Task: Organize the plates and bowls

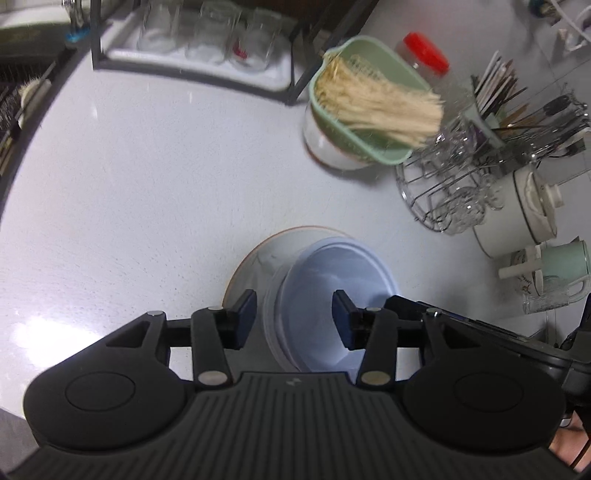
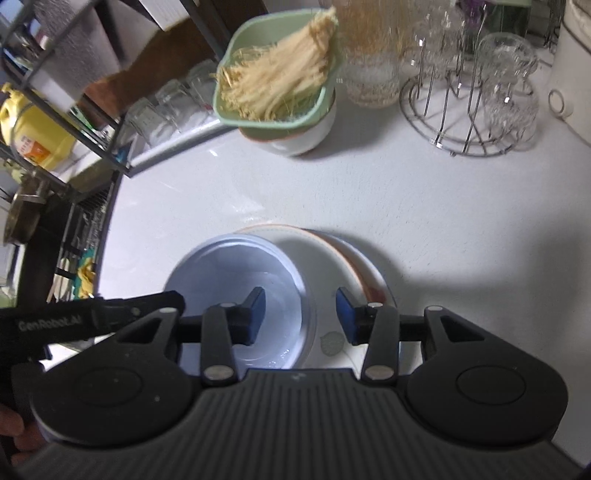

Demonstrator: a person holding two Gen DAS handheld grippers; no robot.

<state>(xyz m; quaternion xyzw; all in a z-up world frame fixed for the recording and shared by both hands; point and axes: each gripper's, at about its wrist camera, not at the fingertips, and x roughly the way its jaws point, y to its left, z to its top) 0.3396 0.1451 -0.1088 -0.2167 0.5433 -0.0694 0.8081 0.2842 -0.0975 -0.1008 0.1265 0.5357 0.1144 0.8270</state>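
Countertop [image 1: 129, 192], pale grey and faintly speckled, carries everything; along its far edge stands a black-framed rack [image 1: 192, 40] holding upturned drinking glasses [image 1: 207, 33], and to the far right a wire stand [image 2: 461, 110] carries more clear glassware, next to a utensil holder [image 1: 517, 110] full of dark-handled cutlery. Between rack and stand, a white bowl [image 2: 303, 136] has a pale green strainer basket [image 1: 354, 107] nested in it, piled with straw-coloured strands, and a red-lidded jar [image 1: 424, 55] stands just behind. At the right edge are a white lidded pot [image 1: 524, 218] and a mint mug [image 1: 561, 262]; a yellow jug [image 2: 33, 136] sits on shelving at the far left. Both grippers look down steeply at the near middle of the countertop. There a white plate [image 2: 354, 262] with an orange rim lies flat, and a stack of pale blue-white bowls [image 1: 332, 295] rests on it, off-centre. The left gripper [image 1: 294, 318] has its blue-padded fingers [image 1: 245, 314] spread wide, straddling the left rim of the stack, with one inside the top bowl and the other outside it over the plate. The right gripper [image 2: 300, 315] is likewise wide, straddling the opposite rim, and neither is clamped on anything
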